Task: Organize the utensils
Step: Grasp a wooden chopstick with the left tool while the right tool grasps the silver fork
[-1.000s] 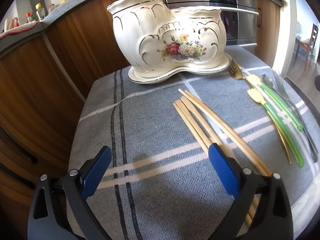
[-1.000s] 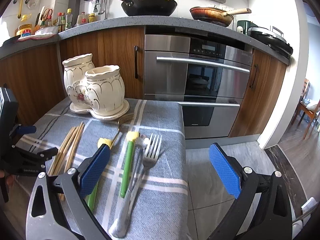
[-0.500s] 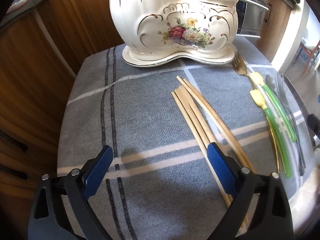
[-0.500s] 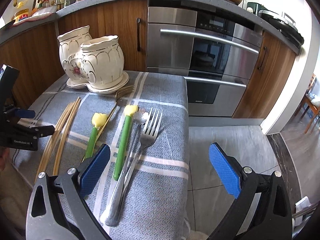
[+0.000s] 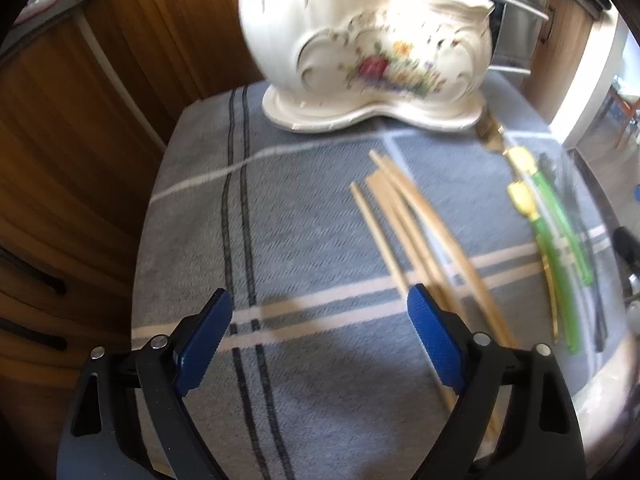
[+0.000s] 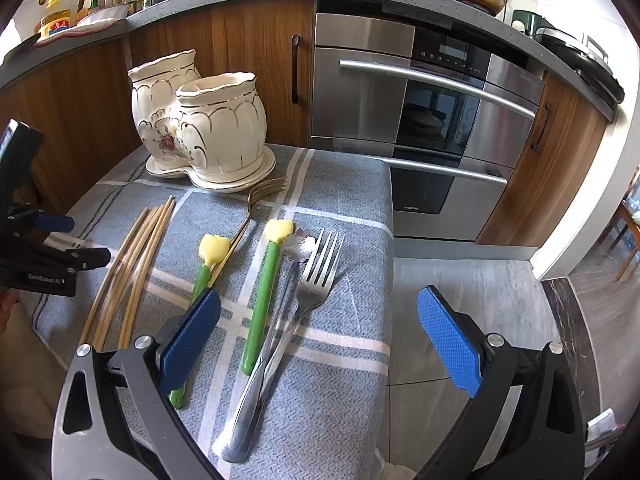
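Note:
A cream double-pot ceramic utensil holder [image 5: 368, 56] [image 6: 200, 120] with a flower print stands at the back of the grey striped cloth [image 5: 312, 208]. Several wooden chopsticks [image 5: 416, 232] [image 6: 132, 268] lie on the cloth. To their right lie two green-handled utensils with yellow ends [image 6: 262, 296], a gold fork [image 6: 256, 204] and a silver fork [image 6: 308, 292]. My left gripper [image 5: 316, 336] is open and empty, low over the cloth, its right pad by the chopsticks. My right gripper [image 6: 318, 340] is open and empty above the forks' handles.
Wooden cabinets [image 5: 80, 140] stand behind and to the left of the table. A steel oven [image 6: 420, 120] is behind the table's right edge, with tiled floor [image 6: 460, 300] below. The left gripper also shows at the left of the right wrist view [image 6: 44, 256].
My left gripper has moved forward and lower toward the chopsticks and the holder. My right gripper has tilted down and come closer over the forks and green utensils.

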Demonstrator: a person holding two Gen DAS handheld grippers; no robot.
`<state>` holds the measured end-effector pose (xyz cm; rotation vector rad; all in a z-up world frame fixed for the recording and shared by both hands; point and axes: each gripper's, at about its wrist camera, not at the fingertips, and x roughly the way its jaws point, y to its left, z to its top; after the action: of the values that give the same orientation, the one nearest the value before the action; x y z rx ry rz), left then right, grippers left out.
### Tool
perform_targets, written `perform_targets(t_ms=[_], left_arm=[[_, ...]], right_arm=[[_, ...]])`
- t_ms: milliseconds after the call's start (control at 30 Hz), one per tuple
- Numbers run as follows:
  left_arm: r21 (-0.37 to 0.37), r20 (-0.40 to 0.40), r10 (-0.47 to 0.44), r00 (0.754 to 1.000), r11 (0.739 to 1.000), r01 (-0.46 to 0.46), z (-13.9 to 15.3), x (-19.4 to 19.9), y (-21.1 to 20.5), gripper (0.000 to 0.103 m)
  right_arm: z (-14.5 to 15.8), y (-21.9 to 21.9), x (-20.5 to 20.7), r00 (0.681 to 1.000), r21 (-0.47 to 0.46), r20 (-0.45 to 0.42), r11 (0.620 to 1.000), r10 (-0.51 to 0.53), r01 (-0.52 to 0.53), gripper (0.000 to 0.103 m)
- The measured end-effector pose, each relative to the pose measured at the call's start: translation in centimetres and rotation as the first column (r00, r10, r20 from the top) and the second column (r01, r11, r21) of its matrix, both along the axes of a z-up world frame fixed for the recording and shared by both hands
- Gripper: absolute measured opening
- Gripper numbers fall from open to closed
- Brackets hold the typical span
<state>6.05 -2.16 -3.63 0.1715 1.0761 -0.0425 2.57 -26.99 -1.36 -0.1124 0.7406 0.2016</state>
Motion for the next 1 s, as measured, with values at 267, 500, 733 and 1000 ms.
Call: perform_targets(t_ms=[267,500,733,1000], left_arm=[[0.000,-0.028,-0.047,0.999,0.999,0.047,-1.0,0.2,-0.6,0.076],[0.046,-0.040,-0.176,0.984,0.983,0.178,-0.5,0.8,-0.6,0.020],[0.050,-0.034,-0.196,0.980,0.979,0.198,-0.5,1.0,0.5,0.015],[-0.056,-0.040,-0.129,0.991,0.990,0.127,-0.6,2.0,2.8,0.039]], right_arm=[[-0.9,-0.2,0.3,0.999,-0.014,-0.044,1.000,-0.009,0.008,0.090],[-1.9,-0.2,1.5,0.988,0.008,-0.155,1.000,-0.017,0.019,0.046],[-2.2,0.6,2.1,0.970,0.024,-0.243,1.000,0.002,0.004,0.024],[-2.7,1.2,3.0,0.948,0.007,-0.317,1.000,-0.021,0.024,0.015]])
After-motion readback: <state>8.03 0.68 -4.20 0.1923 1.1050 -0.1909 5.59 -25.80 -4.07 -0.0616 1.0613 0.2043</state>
